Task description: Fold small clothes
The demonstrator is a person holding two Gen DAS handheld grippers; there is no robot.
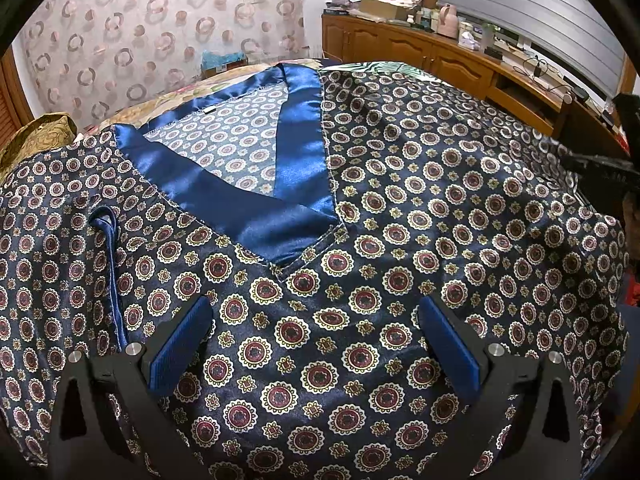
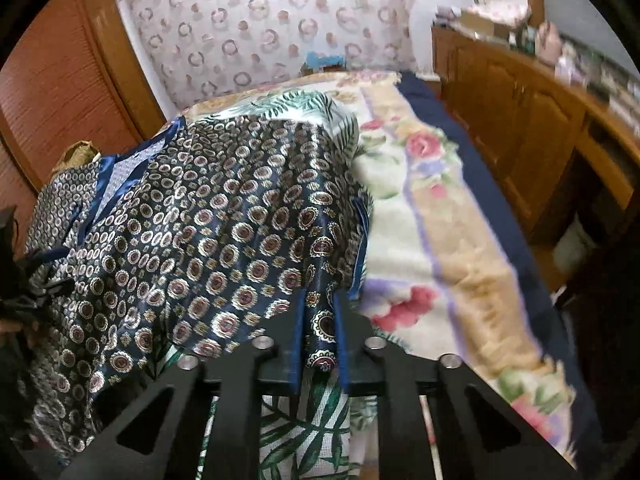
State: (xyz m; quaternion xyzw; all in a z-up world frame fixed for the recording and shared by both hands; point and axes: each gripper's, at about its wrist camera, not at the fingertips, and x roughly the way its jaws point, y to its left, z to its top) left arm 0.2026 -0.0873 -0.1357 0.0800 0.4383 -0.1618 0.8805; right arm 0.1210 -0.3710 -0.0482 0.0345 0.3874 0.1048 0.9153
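Note:
A navy satin top (image 1: 400,216) printed with round medallions lies spread over the bed, its plain blue V-neck band (image 1: 296,148) pointing toward me. My left gripper (image 1: 316,344) hovers just above the chest of the top, its blue pads (image 1: 180,344) far apart and nothing pinched between them. In the right wrist view my right gripper (image 2: 320,328) is shut on the right edge of the same top (image 2: 224,216), a flap of cloth squeezed between the two blue pads (image 2: 341,336) and lifted off the bed. The other gripper shows as a dark shape (image 2: 16,272) at the left edge.
A floral blanket (image 2: 432,216) covers the bed, with a leaf-print cloth (image 2: 304,428) under the top. A wooden cabinet (image 1: 424,52) loaded with small items runs along the right. A curtain with ring patterns (image 1: 160,32) hangs behind, and a brown slatted door (image 2: 60,96) stands at the left.

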